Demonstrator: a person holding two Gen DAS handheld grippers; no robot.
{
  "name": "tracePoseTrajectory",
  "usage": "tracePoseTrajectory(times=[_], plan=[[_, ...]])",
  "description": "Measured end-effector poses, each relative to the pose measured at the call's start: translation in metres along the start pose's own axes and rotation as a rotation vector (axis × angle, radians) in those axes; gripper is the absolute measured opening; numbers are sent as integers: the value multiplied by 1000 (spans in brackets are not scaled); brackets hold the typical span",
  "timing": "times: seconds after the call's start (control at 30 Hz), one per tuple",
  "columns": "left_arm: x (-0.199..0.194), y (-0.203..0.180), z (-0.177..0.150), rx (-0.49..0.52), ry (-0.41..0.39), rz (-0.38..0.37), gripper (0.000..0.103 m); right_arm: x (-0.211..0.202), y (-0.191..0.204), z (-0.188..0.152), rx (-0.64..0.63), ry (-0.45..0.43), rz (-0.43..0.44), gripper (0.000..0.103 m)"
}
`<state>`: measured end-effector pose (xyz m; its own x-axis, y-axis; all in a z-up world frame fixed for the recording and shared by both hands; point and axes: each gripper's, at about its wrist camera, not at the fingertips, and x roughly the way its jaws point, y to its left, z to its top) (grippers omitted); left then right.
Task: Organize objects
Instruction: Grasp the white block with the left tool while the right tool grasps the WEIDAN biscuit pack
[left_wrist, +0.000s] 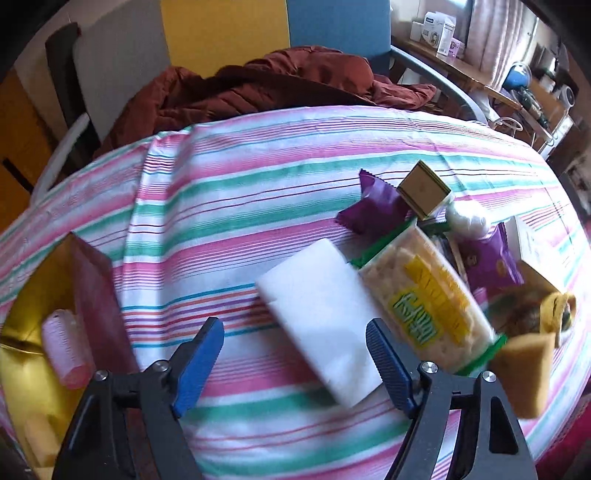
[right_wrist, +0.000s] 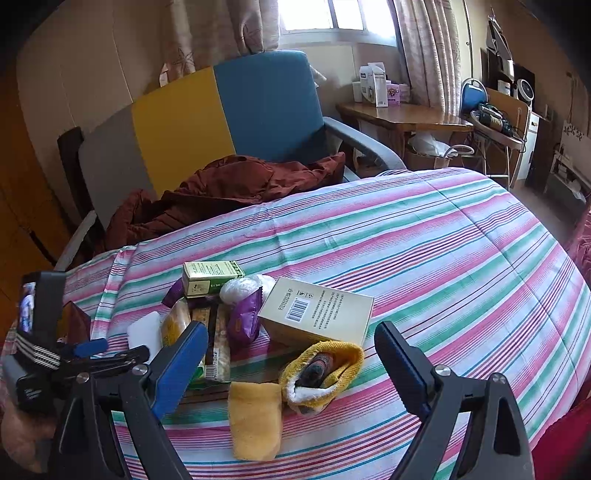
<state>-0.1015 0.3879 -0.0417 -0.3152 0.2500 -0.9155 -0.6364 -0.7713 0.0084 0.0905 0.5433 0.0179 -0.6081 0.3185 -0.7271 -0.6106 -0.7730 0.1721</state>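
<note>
A pile of objects lies on the striped bedspread (left_wrist: 258, 177). My left gripper (left_wrist: 295, 363) is open just above a white sponge block (left_wrist: 317, 317); the block lies between the blue pads, untouched. Right of it lie a cracker pack (left_wrist: 428, 291), purple snack packets (left_wrist: 373, 205), a small green-and-cream box (left_wrist: 424, 190) and a yellow sponge (left_wrist: 524, 373). My right gripper (right_wrist: 291, 363) is open and empty above a yellow sock roll (right_wrist: 325, 369), a yellow sponge (right_wrist: 255, 419) and a flat cream box (right_wrist: 317, 308). The left gripper (right_wrist: 92, 354) shows at the left of the right wrist view.
A gold-lined box (left_wrist: 33, 302) with a red wall holds a pink hair roller (left_wrist: 68, 347) at my left. A brown jacket (right_wrist: 221, 192) lies on a chair (right_wrist: 221, 107) behind the bed. A wooden desk (right_wrist: 399, 114) stands by the window.
</note>
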Motion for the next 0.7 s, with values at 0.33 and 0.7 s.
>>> tracePoseTrajectory(times=[0.33,0.7], plan=[[27,-13,18,-12,1,2,83,-1,0,-3,14,1,9,93],[11,-2,-8,0,-23,-79,66,-3,10,-4,-35,-5,34,93]])
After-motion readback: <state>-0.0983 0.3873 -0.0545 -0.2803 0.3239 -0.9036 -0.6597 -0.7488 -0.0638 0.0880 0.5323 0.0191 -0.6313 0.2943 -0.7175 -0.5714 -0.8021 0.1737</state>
